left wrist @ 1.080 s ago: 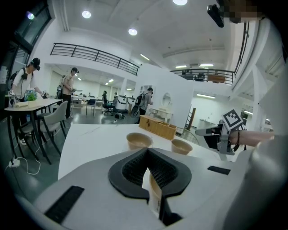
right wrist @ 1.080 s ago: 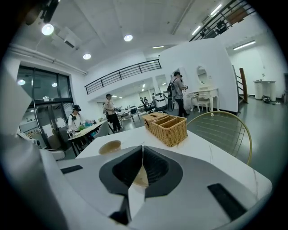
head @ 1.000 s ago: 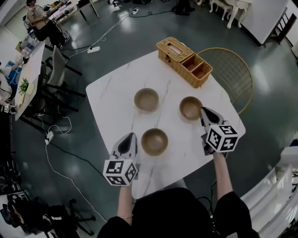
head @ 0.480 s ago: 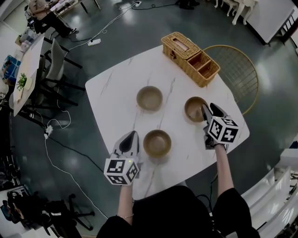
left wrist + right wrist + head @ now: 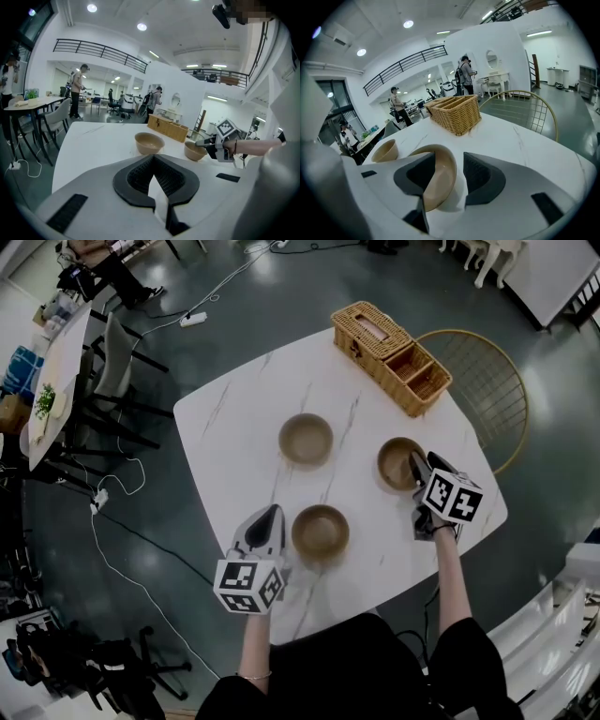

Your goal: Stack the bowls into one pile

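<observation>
Farthest from the wicker basket, at the table edge nearest the person, the left gripper hovered with its jaws pressed together on nothing. Just beside its tips, a step closer to the basket, sat the first bowl, upright and empty. Closer again, almost straight below the basket's open compartments, stood the second bowl. The right gripper had its jaws straddling that bowl's near rim, one finger inside and one outside. Those jaws had just been opening and stood spread wide (a clear gap showed beside the outer pad, so nothing was pinched). The third bowl lay about as near the basket, off toward its lidded end, well apart from the other two. Just beyond the basket's open end stood a gold wire chair.
</observation>
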Available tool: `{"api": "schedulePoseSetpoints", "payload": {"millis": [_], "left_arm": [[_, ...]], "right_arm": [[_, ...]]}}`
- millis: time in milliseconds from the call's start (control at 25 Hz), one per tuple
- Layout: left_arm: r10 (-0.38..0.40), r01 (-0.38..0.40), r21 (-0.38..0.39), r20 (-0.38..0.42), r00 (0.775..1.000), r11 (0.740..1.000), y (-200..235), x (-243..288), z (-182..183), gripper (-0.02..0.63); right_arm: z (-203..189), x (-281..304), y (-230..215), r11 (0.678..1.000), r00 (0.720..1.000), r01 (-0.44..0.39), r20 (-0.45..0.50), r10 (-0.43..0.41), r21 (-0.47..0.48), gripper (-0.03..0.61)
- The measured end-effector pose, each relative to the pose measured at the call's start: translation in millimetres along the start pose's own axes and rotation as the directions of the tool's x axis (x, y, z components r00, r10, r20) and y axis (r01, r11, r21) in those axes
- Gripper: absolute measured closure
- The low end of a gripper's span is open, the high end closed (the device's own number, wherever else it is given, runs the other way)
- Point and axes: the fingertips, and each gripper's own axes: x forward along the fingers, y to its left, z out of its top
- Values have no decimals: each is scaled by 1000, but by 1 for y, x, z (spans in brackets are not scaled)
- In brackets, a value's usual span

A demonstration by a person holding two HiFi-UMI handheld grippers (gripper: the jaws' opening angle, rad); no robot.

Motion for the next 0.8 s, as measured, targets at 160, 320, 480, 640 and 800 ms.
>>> {"api": "schedulePoseSetpoints", "payload": {"millis": [160, 320, 480, 640, 800], "left_arm": [[5, -5, -5, -2, 1000, 1000, 2, 1, 0, 600], [12, -12, -8, -6, 1000, 1000, 5, 3, -2, 600], [20, -20, -13, -8, 1000, 1000, 8, 2, -2, 600], [22, -22, -16, -8, 1000, 1000, 9, 0, -2, 600], [22, -22, -18, -5, 1000, 1000, 9, -1, -2, 600]], "right_arm": [[-4, 5, -2, 998, 999, -1, -34, 3, 57, 426], [-6, 9, -7, 997, 999, 15, -38, -12, 79, 495], [-5, 10, -8, 997, 999, 30, -33, -27, 73, 531], [-5, 9, -6, 999, 999, 22, -42, -21, 46, 537], [-6, 7, -6, 997, 999, 3, -39, 0, 79, 547]]}}
